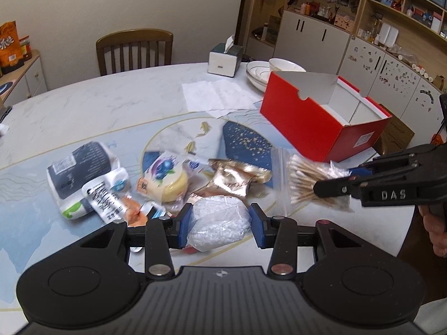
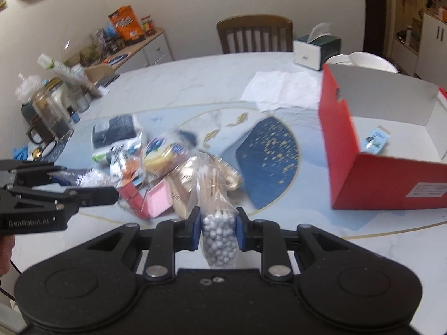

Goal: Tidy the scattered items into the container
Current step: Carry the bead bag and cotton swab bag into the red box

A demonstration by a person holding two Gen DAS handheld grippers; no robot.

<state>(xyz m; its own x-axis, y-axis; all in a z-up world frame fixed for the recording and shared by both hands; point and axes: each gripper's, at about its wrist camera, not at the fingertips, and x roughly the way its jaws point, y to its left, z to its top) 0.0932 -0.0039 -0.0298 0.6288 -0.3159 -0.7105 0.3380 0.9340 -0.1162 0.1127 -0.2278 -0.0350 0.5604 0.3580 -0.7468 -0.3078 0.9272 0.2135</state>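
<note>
Marble-patterned tabletop [image 1: 83, 106] fills both views, with a wooden chair [image 1: 134, 48] behind it, a tissue box [image 1: 225, 58] and stacked white bowls [image 1: 259, 74] at the far edge, and shelves [image 1: 405, 8] along the right wall.

The red box [image 1: 315, 117] stands open on the right side of the table, white inside; the right wrist view shows a small blue-and-white packet [image 2: 375, 139] lying in it. A white label on its end is too small to read.

The left gripper [image 1: 220, 223] pinches a clear bag of white pellets [image 1: 218, 223] between its blue pads, close to the camera, above the pile. In the right wrist view this gripper's side reads "GenRobot.AI".

The right gripper [image 2: 218, 229] is clamped on a clear zip bag of cotton swabs [image 2: 215, 212], wooden sticks pointing away, tips bunched between the pads. From the left wrist view its side reads "DAS", and a hand [image 1: 434, 229] shows behind it; the bag hangs near the red box.

Scattered items lie on the table's blue printed centre: a dark-labelled white pack [image 1: 78, 173], a white sachet [image 1: 103, 198] with blurred print, an orange packet [image 1: 134, 212], a wrapped yellow cake [image 1: 167, 181] with a blueberry picture, a gold wrapper [image 1: 234, 178], and a pink pack [image 2: 159, 202]. A glass jar [image 2: 51, 114] stands at the left edge.
</note>
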